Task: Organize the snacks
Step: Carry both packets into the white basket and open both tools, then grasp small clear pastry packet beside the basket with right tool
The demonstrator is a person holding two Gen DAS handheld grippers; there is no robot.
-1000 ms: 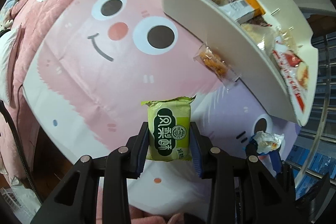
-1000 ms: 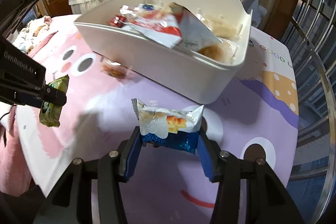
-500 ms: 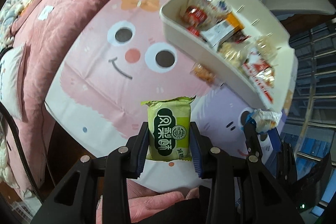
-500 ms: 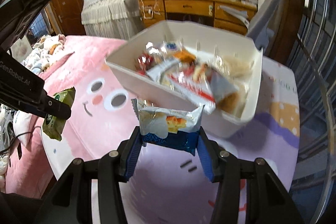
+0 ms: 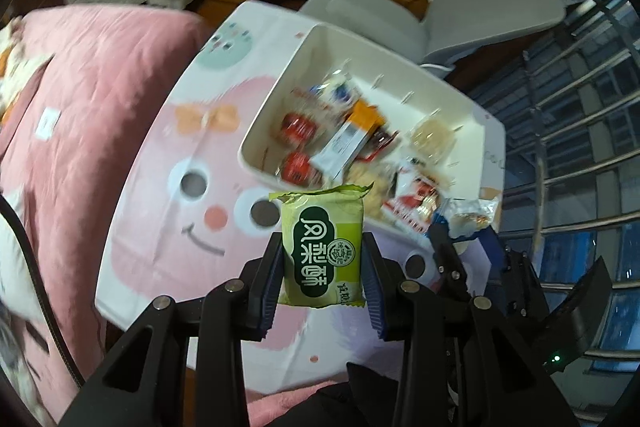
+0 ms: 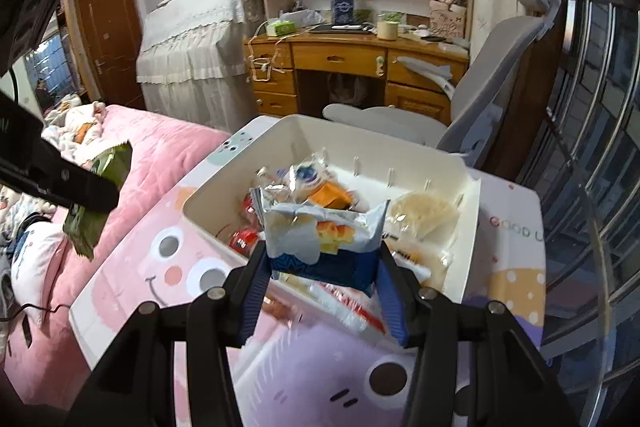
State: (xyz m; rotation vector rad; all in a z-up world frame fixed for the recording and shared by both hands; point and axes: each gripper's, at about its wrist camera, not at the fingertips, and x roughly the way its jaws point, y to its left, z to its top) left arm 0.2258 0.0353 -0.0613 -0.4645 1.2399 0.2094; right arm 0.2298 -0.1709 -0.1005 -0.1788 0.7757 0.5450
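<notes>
My left gripper [image 5: 322,259] is shut on a green snack packet [image 5: 322,247] and holds it high above the table, near the front left of the white bin [image 5: 304,75]. The bin holds several snack packets. My right gripper [image 6: 323,267] is shut on a blue and white snack packet [image 6: 320,241], raised over the bin's [image 6: 224,187] near wall. The right gripper and its packet [image 5: 466,217] also show in the left wrist view, to the right. The green packet [image 6: 100,199] shows at the left of the right wrist view.
The table has a pink and purple cartoon cloth [image 5: 168,211]. A pink bed [image 5: 80,75] lies to the left. A grey office chair [image 6: 492,95] and a wooden desk [image 6: 344,63] stand behind the bin. A metal railing [image 6: 592,147] runs along the right.
Both grippers have risen with their packets. The bin and table now look smaller and farther below, and more of the room shows behind.
</notes>
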